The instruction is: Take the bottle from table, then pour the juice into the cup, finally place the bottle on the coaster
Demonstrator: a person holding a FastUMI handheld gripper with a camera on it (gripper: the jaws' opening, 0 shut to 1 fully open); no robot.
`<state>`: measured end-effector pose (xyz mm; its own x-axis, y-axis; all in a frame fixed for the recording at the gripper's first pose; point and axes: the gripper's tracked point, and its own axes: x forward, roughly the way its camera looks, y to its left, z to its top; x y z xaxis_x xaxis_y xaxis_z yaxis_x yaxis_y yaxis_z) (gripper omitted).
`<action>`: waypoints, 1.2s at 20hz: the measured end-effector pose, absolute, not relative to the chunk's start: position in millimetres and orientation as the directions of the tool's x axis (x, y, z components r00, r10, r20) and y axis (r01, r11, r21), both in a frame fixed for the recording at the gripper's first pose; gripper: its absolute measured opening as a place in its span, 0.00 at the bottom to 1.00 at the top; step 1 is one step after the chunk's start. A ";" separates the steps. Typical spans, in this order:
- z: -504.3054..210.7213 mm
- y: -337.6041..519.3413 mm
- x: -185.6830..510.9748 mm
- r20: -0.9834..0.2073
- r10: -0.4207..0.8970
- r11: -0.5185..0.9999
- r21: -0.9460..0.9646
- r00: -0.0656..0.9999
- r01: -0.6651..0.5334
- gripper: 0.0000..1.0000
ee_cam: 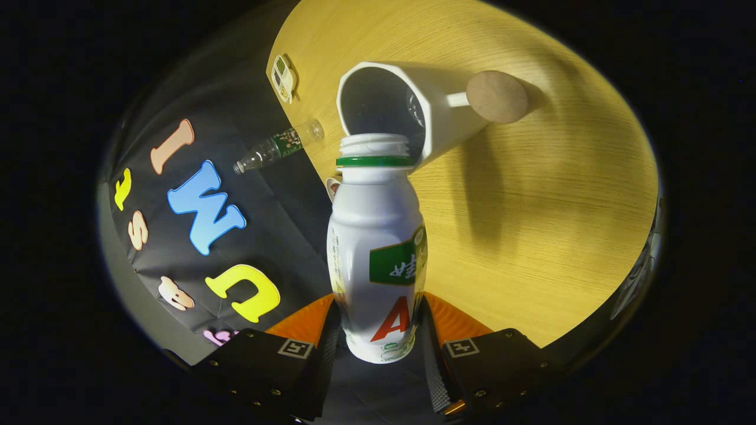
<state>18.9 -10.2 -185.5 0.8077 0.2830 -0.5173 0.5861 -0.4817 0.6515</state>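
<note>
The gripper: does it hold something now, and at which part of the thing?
The gripper holds the white bottle by its lower body, one finger pressing on each side, with the open mouth at the cup.

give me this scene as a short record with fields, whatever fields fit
claw: shut on the bottle, one finger on each side of its lower body
bottle: white, green neck ring, cap off, open mouth at the cup's rim
cup: white, with a handle, opening faces the bottle, inside looks dark
coaster: round, brown, on the table beyond the cup, nothing on it
table: light wood
other items: clear bottle lying near the table's edge; small white object beyond it
task stage: pouring pose; no juice stream seen
</note>
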 end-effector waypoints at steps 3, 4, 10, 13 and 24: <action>-184.7 -11.5 20.7 -0.518 0.285 -0.486 0.647 0.806 0.588 0.66; -183.6 -13.2 20.7 -0.517 0.283 -0.488 0.648 0.808 0.585 0.66; -179.2 -13.3 22.5 -0.510 0.287 -0.497 0.645 0.811 0.581 0.66; -178.6 -15.5 24.2 -0.508 0.287 -0.502 0.642 0.812 0.579 0.66; -180.5 -17.0 18.0 -0.527 0.279 -0.446 0.669 0.803 0.595 0.66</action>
<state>18.0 -17.0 -180.5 0.8026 0.2786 -0.5275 0.5945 -0.4460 0.6691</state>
